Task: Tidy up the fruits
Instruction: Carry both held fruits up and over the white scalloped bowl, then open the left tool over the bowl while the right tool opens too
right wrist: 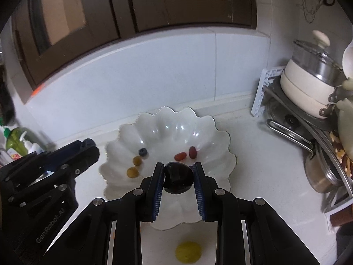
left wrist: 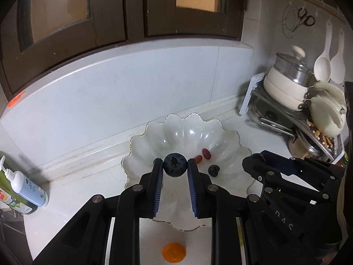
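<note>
A white scalloped bowl (left wrist: 222, 137) (right wrist: 211, 132) stands on the pale counter by the wall. My left gripper (left wrist: 175, 165) is shut on a blueberry (left wrist: 175, 164) above the bowl's near half. My right gripper (right wrist: 178, 177) is shut on a dark round fruit (right wrist: 177, 180), also over the bowl's near side. In the bowl lie two red oval fruits (right wrist: 186, 154) (left wrist: 204, 155), a small blueberry (right wrist: 143, 152) (left wrist: 213, 169) and two yellow-green berries (right wrist: 134, 166). The right gripper's body (left wrist: 286, 176) shows at the right of the left wrist view, the left gripper's body (right wrist: 50, 167) at the left of the right wrist view.
A rack with a lidded white pot (left wrist: 286, 81) (right wrist: 308, 84), lids and hanging spoons (left wrist: 324, 64) fills the right corner. Bottles (left wrist: 22, 185) (right wrist: 17, 143) stand at the left. An orange fruit (left wrist: 173, 252) and a yellow fruit (right wrist: 188, 252) lie on the counter under the grippers.
</note>
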A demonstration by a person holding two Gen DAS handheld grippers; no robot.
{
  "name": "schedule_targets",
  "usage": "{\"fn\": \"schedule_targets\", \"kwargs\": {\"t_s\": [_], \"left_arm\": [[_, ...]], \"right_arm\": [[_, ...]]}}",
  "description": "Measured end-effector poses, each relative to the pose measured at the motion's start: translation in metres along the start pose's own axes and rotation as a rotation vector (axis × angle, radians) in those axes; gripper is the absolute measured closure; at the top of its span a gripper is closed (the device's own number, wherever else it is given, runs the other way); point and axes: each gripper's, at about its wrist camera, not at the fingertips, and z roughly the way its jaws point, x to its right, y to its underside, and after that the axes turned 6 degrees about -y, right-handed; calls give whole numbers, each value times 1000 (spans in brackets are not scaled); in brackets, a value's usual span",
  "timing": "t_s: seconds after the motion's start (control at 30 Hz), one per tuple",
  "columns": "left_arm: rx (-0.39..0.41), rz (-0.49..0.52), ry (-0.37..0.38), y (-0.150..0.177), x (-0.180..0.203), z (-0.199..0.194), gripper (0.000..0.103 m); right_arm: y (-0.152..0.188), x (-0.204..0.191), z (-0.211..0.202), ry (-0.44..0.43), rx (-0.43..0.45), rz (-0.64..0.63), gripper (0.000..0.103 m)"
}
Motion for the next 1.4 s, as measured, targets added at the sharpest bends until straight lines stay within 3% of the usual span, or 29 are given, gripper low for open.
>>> {"fn": "schedule_targets", "kwargs": {"t_s": [0.3,0.63,1.13,1.23,1.27,1.4], "left_arm": [[-91,5,-30,-3,4,42,80],[-199,17,-6,-3,11,90,80],[-288,16,14,3,16,126,79],[-284,18,10,2,16,127,72],[-283,18,7,2,16,126,68],[-271,20,-9,1,15,123,67]], "right_arm": [[-9,16,46,15,-118,5,75],[-16,33,89,13,-214,31,75],[-11,50,121,45,-286,46,75],[-11,53,121,66,-284,54,70],[-12,53,120,72,-282,58,63],[-12,57,115,84,-269,71,59]]}}
